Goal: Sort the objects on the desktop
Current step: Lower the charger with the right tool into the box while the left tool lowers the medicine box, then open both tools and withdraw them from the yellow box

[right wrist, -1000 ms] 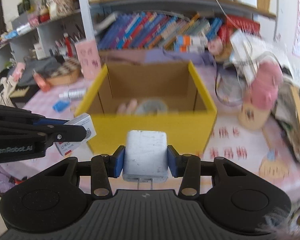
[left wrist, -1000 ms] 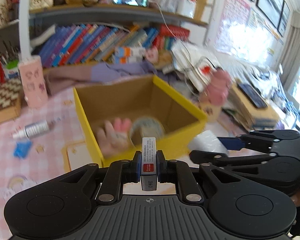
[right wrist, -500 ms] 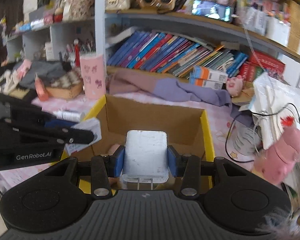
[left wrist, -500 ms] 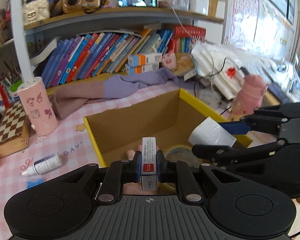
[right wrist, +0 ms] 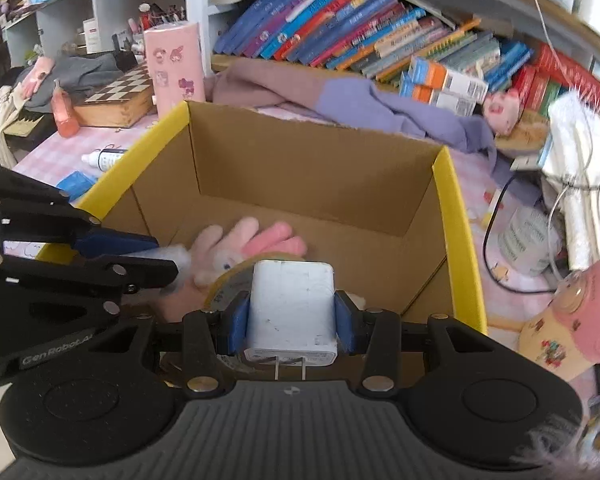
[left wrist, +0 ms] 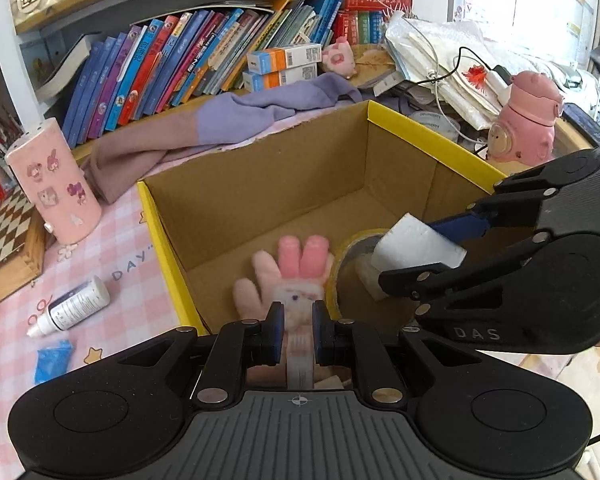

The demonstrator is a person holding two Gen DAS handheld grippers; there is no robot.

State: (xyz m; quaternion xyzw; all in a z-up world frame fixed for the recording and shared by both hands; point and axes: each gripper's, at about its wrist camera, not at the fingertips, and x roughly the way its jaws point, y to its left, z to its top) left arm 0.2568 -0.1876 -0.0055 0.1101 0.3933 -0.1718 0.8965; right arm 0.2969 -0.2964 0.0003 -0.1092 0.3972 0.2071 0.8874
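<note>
A yellow-rimmed cardboard box [left wrist: 428,140] [right wrist: 456,208] stands on the pink checked desk. Inside lie a pink plush glove [left wrist: 284,276] [right wrist: 236,244] and a roll of tape [left wrist: 352,248] [right wrist: 228,276]. My left gripper [left wrist: 296,330] is over the box's near-left part; its jaws stand slightly apart and the small white box [left wrist: 300,364] drops blurred between them, clear of the pads. My right gripper [right wrist: 292,320] is shut on a white charger plug [right wrist: 292,308] [left wrist: 412,246], held over the box above the tape. The left gripper also shows in the right wrist view [right wrist: 172,264].
On the desk left of the box lie a small white bottle [left wrist: 74,306] and a blue packet [left wrist: 52,360]. A pink cylinder [left wrist: 52,184], a chessboard case [left wrist: 8,240], a purple cloth [left wrist: 236,116] and shelved books stand behind. A pink pig bottle [left wrist: 528,120] and cables crowd the right.
Both grippers moved forward and down over the box. The left jaws have opened a little and the small white box slips down out of them. The right still holds the plug.
</note>
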